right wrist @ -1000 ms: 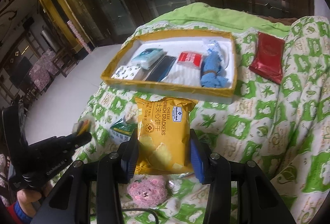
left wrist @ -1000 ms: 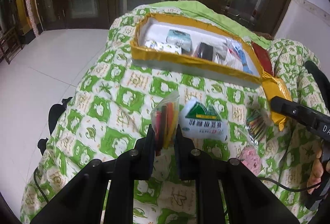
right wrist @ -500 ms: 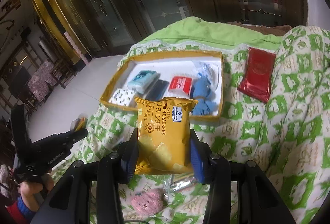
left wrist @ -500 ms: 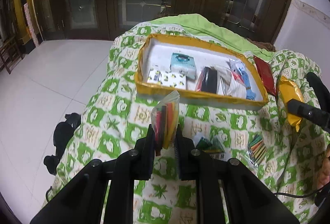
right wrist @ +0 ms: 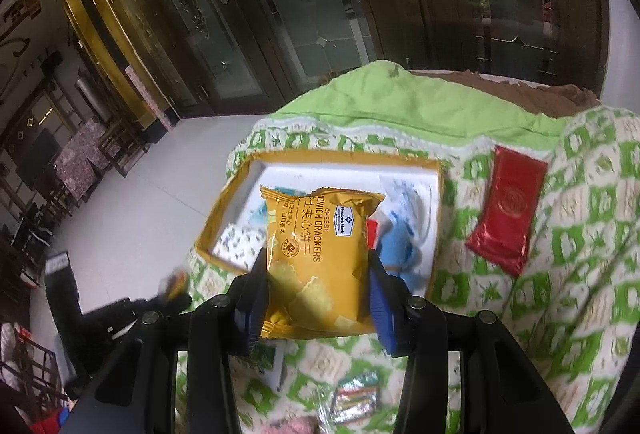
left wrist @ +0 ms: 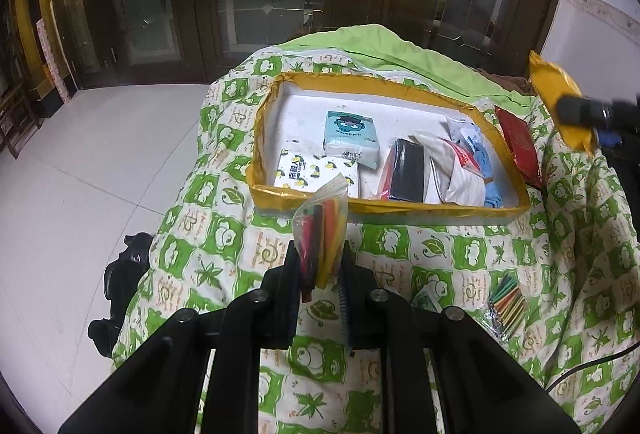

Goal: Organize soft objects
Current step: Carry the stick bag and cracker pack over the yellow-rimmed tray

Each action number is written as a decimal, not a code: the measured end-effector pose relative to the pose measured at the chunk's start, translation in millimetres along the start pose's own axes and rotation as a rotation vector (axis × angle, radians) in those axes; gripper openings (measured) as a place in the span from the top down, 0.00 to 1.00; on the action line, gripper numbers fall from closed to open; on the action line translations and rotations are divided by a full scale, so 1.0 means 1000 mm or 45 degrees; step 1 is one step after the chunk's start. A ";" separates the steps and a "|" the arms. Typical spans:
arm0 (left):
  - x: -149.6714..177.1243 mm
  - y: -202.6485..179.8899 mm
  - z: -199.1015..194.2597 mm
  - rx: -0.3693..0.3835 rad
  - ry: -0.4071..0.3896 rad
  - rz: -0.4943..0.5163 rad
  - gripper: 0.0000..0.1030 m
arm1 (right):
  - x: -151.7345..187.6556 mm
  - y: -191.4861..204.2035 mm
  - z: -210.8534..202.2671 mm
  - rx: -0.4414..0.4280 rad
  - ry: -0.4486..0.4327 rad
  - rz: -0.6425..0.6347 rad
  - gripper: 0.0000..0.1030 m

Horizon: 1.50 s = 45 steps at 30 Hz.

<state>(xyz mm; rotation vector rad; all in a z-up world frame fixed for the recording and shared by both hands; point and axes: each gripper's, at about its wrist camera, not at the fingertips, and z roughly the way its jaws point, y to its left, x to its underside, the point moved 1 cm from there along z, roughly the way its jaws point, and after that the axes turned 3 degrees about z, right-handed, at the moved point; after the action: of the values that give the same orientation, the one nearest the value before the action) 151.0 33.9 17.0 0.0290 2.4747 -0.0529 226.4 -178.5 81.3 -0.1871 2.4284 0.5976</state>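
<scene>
Cracker packet (right wrist: 320, 262): one, pinched by right hand-held gripper (right wrist: 318, 298); left hand-held gripper (left wrist: 320, 266) pinches one stick bag (left wrist: 320, 230).

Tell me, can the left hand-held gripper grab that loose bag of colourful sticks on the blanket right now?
Probably not yet. The left hand-held gripper is already shut on another clear bag of coloured sticks, so its jaws are full. The loose bag of sticks itself lies uncovered on the blanket.

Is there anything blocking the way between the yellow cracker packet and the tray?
Nothing visible does. The right gripper holds the cracker packet in the air above the tray, with only open space between. Bare white floor shows at the tray's far side.
</scene>
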 end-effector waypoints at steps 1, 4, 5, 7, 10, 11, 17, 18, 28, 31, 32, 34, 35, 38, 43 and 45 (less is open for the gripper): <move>-0.002 0.000 0.002 0.001 0.000 0.001 0.85 | -0.004 0.001 0.002 -0.006 -0.003 0.009 0.53; -0.007 0.000 0.007 0.005 0.006 0.000 0.85 | -0.016 0.003 0.015 -0.024 0.003 0.046 0.53; -0.009 0.000 0.009 0.007 0.009 -0.001 0.85 | -0.019 0.003 0.020 -0.034 0.011 0.062 0.53; -0.013 0.001 0.012 0.005 0.010 0.006 0.85 | -0.023 0.005 0.030 -0.035 0.021 0.079 0.53; -0.022 0.003 0.016 0.014 0.009 0.006 0.85 | -0.027 0.007 0.046 -0.032 0.043 0.094 0.53; -0.025 0.004 0.018 0.021 0.009 -0.001 0.85 | -0.028 0.007 0.051 -0.030 0.050 0.096 0.53; -0.051 0.012 0.031 0.041 0.005 -0.014 0.85 | -0.043 0.008 0.077 -0.008 0.081 0.104 0.53; -0.056 0.014 0.035 0.044 0.008 -0.017 0.85 | -0.046 0.007 0.080 -0.005 0.080 0.103 0.53; -0.084 0.021 0.078 0.036 0.067 -0.005 0.85 | -0.050 0.001 0.113 0.013 0.119 0.065 0.53; -0.091 0.018 0.087 0.033 0.069 0.011 0.85 | -0.055 0.002 0.123 0.028 0.131 0.029 0.53; -0.094 0.017 0.091 0.031 0.072 0.018 0.85 | -0.057 0.003 0.127 0.025 0.138 0.022 0.53; -0.099 0.016 0.097 0.023 0.077 0.031 0.85 | -0.061 0.004 0.135 0.024 0.149 0.016 0.53; -0.101 0.015 0.100 0.018 0.079 0.037 0.85 | -0.064 0.005 0.140 0.027 0.158 0.009 0.53; -0.106 0.016 0.108 0.009 0.084 0.042 0.85 | -0.069 0.006 0.154 0.037 0.177 -0.002 0.53; -0.110 0.018 0.120 -0.007 0.095 0.051 0.85 | -0.068 0.006 0.172 0.058 0.197 -0.023 0.53; -0.110 0.019 0.125 -0.007 0.101 0.052 0.85 | -0.067 0.007 0.178 0.073 0.206 -0.043 0.53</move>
<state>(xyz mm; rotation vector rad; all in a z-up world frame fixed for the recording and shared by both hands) 315.6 46.0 -13.7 0.0808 2.5524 -0.0276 374.0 -91.3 -0.7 -0.2607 2.5891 0.5146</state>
